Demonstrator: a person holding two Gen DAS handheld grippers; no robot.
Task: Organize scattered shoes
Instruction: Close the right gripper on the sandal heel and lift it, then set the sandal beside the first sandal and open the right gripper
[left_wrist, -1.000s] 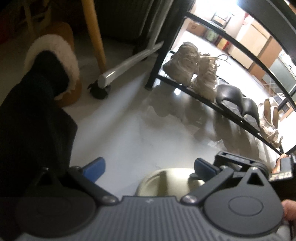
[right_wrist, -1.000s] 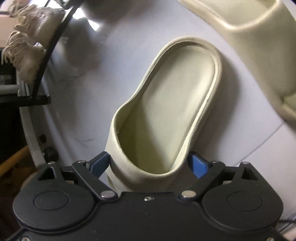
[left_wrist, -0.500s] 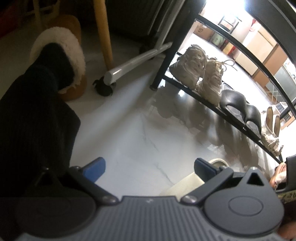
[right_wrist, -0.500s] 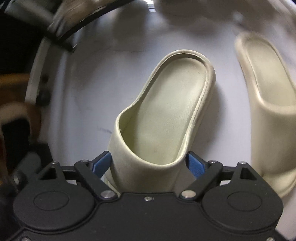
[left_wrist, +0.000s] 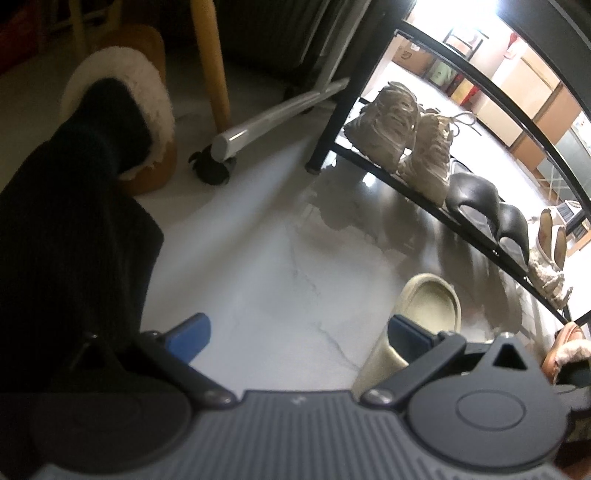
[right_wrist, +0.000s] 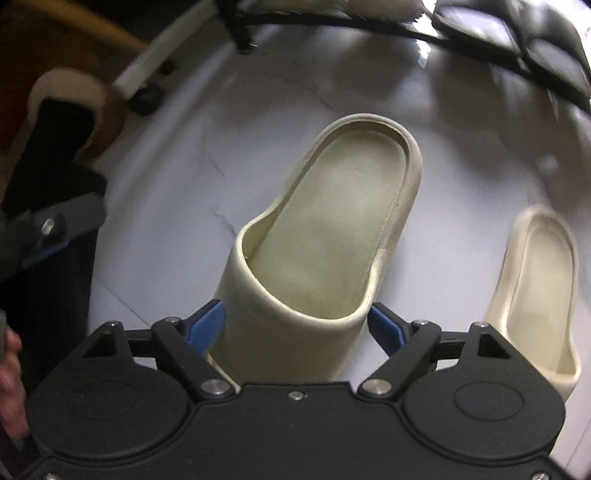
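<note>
A: Right gripper (right_wrist: 295, 325) straddles the toe band of the cream slide (right_wrist: 332, 229); its jaws have just been closing and both pads look pressed on the band, though blur leaves that slightly unsure. Keep the squeeze even so the soft foam doesn't fold.

B: Where's the mate?

A: The second slide (right_wrist: 535, 288) lies on the floor just right of yours. Left gripper (left_wrist: 295, 332) hangs wide, holding nothing.

B: Clearances?

A: The shoe rack (left_wrist: 476, 236) rail runs along the far side, its low shelf already carrying sneakers (left_wrist: 410, 147). The fur-lined boot (left_wrist: 122, 118) sits far left. Bare floor lies between.
</note>
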